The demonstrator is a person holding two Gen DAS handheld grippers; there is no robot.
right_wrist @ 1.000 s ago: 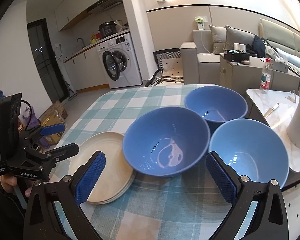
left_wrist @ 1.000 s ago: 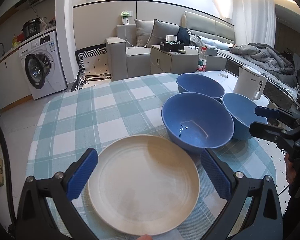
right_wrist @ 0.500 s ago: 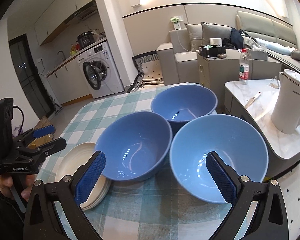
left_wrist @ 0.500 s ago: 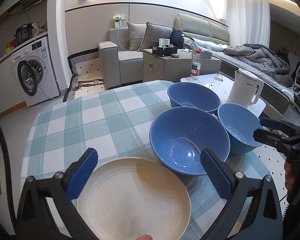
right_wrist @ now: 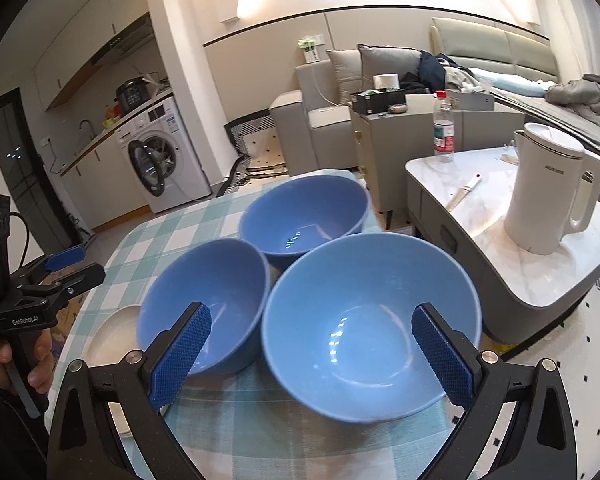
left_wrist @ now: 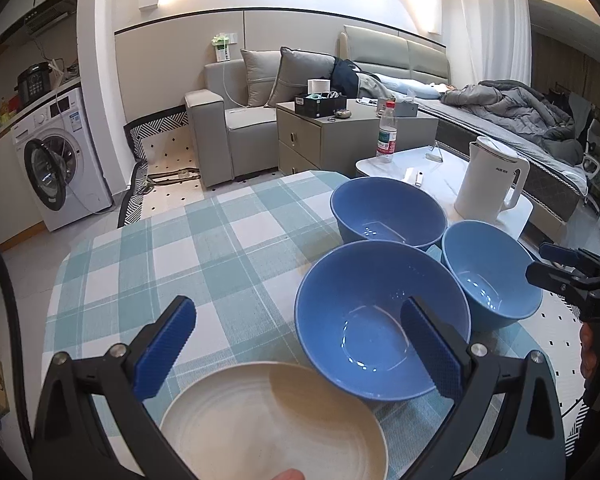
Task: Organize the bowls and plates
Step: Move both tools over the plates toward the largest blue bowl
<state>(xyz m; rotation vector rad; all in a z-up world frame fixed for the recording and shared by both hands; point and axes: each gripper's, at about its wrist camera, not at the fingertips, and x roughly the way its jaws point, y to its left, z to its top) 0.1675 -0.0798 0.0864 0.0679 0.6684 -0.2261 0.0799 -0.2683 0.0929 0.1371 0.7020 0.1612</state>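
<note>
Three blue bowls stand close together on the checked tablecloth (left_wrist: 188, 248): a near bowl (left_wrist: 380, 320), a far bowl (left_wrist: 388, 212) and a right-hand bowl (left_wrist: 492, 276). A cream plate (left_wrist: 272, 420) lies at the table's near edge. My left gripper (left_wrist: 296, 348) is open above the plate's far rim and the near bowl's left side, holding nothing. In the right wrist view my right gripper (right_wrist: 312, 352) is open, its fingers straddling the right-hand bowl (right_wrist: 372, 328); the near bowl (right_wrist: 208, 300) and far bowl (right_wrist: 304, 220) sit beyond, and the plate (right_wrist: 112, 332) peeks out at left.
A white kettle (right_wrist: 552, 196), a water bottle (right_wrist: 444, 128) and a knife (right_wrist: 466, 192) are on a marble side table (right_wrist: 500, 240) just right of the dining table. A grey sofa (left_wrist: 236, 124), a cabinet and a washing machine (left_wrist: 56, 168) stand farther back.
Both grippers have pulled back and risen. The right one swung right, from facing the near bowl to straddling the right-hand bowl. Bowls and plate have not moved.
</note>
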